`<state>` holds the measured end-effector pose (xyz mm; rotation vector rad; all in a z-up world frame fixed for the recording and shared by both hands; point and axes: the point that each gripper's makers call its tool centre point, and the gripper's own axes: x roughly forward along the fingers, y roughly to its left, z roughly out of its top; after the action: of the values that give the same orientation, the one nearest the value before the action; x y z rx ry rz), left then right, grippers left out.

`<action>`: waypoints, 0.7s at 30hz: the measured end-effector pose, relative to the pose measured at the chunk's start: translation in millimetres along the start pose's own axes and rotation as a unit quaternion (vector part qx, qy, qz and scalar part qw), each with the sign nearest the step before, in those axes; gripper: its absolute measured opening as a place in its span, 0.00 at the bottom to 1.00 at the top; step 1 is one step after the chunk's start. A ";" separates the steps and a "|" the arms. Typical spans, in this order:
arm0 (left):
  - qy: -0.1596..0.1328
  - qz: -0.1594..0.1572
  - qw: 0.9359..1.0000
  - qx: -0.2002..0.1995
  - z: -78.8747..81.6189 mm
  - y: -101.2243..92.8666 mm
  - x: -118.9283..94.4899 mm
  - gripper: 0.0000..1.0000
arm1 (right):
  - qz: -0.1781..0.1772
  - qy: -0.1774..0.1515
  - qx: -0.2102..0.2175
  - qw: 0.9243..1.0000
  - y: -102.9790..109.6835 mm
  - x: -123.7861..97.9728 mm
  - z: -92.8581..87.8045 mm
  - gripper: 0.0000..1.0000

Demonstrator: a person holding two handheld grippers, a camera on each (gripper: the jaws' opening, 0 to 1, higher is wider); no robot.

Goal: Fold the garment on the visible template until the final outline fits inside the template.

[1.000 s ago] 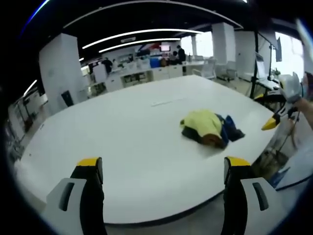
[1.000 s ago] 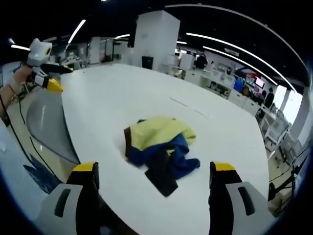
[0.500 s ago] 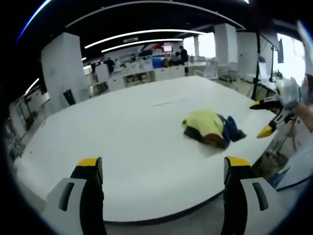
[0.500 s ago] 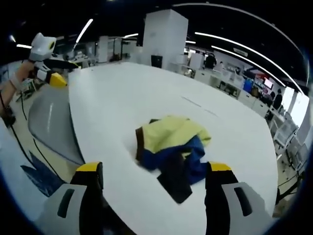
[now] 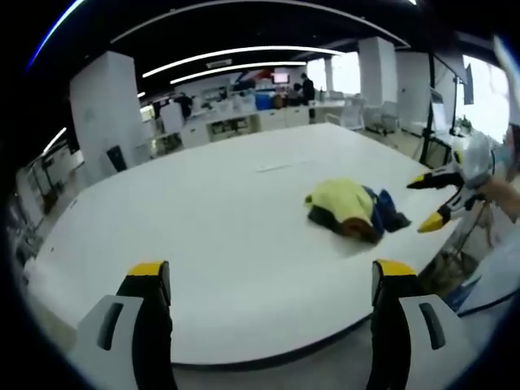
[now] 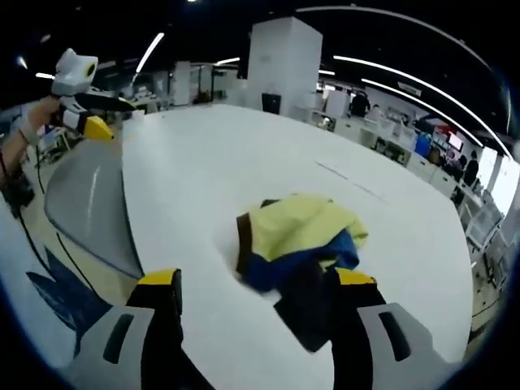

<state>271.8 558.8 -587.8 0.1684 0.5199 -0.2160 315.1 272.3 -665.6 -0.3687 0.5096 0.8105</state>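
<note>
Crumpled yellow, blue and brown garment (image 6: 296,244) on my white table (image 5: 203,211)
Right gripper (image 6: 256,280) hovers at its 6 o'clock, jaws spread; left gripper (image 5: 272,272) spread too

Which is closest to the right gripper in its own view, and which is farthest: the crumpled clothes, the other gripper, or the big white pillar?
1. The crumpled garment, on the white table just ahead of the right gripper, nearest its right jaw.
2. The left gripper, far left, at the table's edge.
3. The white pillar, beyond the table, at the top.
</note>
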 end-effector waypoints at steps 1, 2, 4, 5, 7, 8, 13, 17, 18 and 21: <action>0.001 0.000 1.000 -0.001 -0.7 -0.1 0.3 0.99 | 0.005 0.001 -0.001 1.000 1.6 3.1 -1.1 0.72; 0.001 -0.001 1.000 -0.002 -0.8 -0.4 0.5 0.99 | 0.007 0.002 -0.003 1.000 2.6 5.4 -1.7 0.72; 0.002 -0.002 1.000 -0.003 -1.0 -0.9 0.8 0.99 | 0.017 0.000 0.005 1.000 5.9 9.4 -1.1 0.71; 0.002 -0.002 1.000 -0.002 -1.1 -1.1 0.9 0.99 | 0.021 0.000 0.004 1.000 7.0 10.8 -0.5 0.71; 0.002 -0.001 1.000 -0.002 -1.1 -0.4 0.9 0.99 | 0.021 -0.002 -0.001 1.000 7.9 12.7 -0.2 0.70; 0.002 0.000 1.000 -0.002 -1.0 0.2 0.9 0.99 | 0.024 0.001 -0.006 1.000 9.1 15.2 -1.2 0.70; 0.002 0.005 1.000 -0.007 -2.4 3.9 1.5 0.99 | 0.033 0.001 -0.014 0.999 12.5 23.1 -3.2 0.67; 0.004 0.005 1.000 -0.010 -4.4 5.1 1.8 0.99 | 0.033 0.001 -0.022 0.999 13.0 27.2 -4.0 0.65; 0.004 0.004 1.000 -0.009 -4.8 4.6 1.6 0.99 | 0.035 0.004 -0.022 0.999 13.5 29.0 -5.5 0.64; 0.004 0.005 1.000 -0.009 -4.7 4.6 1.0 0.99 | 0.039 0.008 -0.025 0.999 15.1 31.6 -7.7 0.61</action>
<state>271.6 564.0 -591.9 0.1539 0.5298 -0.2008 319.8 296.6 -691.4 -0.4046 0.5218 0.8969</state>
